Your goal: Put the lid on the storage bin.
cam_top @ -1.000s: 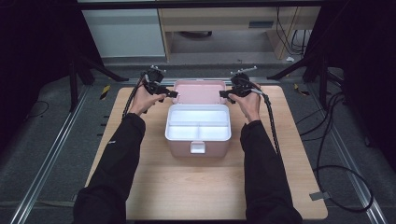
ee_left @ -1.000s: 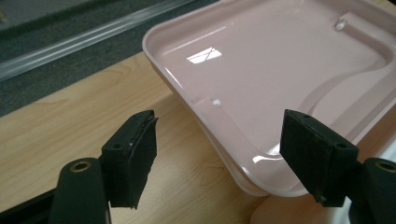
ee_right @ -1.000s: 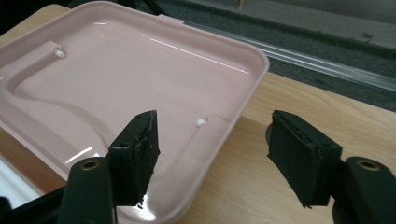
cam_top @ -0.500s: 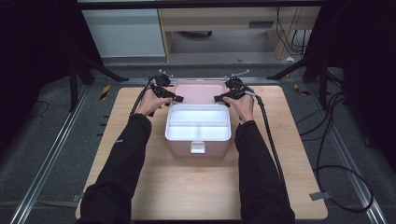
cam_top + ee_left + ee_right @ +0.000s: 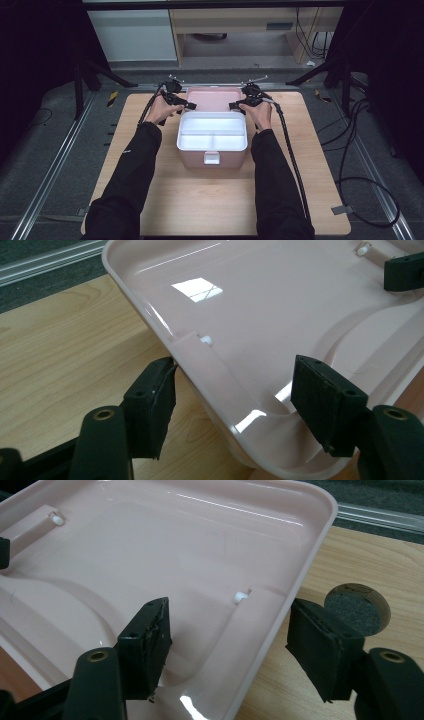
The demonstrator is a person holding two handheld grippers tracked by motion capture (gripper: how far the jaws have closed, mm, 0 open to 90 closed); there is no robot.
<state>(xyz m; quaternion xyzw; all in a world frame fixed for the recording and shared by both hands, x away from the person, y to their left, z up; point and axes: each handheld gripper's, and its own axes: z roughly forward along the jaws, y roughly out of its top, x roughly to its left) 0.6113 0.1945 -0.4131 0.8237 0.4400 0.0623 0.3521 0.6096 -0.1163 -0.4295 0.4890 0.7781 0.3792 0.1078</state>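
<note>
Pink glossy plastic lid (image 5: 214,93), hinged open behind the pink rectangular storage box (image 5: 212,159), is lying back flat on the light wooden table (image 5: 200,210), just above the centre of the high view. A white divided plastic tray (image 5: 212,131) is sitting in the box's mouth, directly below the lid in that frame.

Both grippers are flanking the lid's side edges. In the left gripper view, the left gripper (image 5: 235,400) is straddling the lid's rim: one pad is resting against the outside of the rim at lower left, the other is hovering over the inner face at lower right, so the jaws are standing apart and have just been closing in around the rim, not yet pinching it. In the right gripper view, the right gripper (image 5: 227,640) is likewise bracketing the opposite rim with a clear gap on each side (no clamp there either).

Judging by its thin, shiny shell, the lid is probably light and fairly stiff but slippery, with some flex across its broad face. Its raised side rims look like the sensible places to grip, one gripper per side and level with each other, so the lid swings on its hinge without twisting. A shallow pinch on that smooth lip could slide off.
</note>
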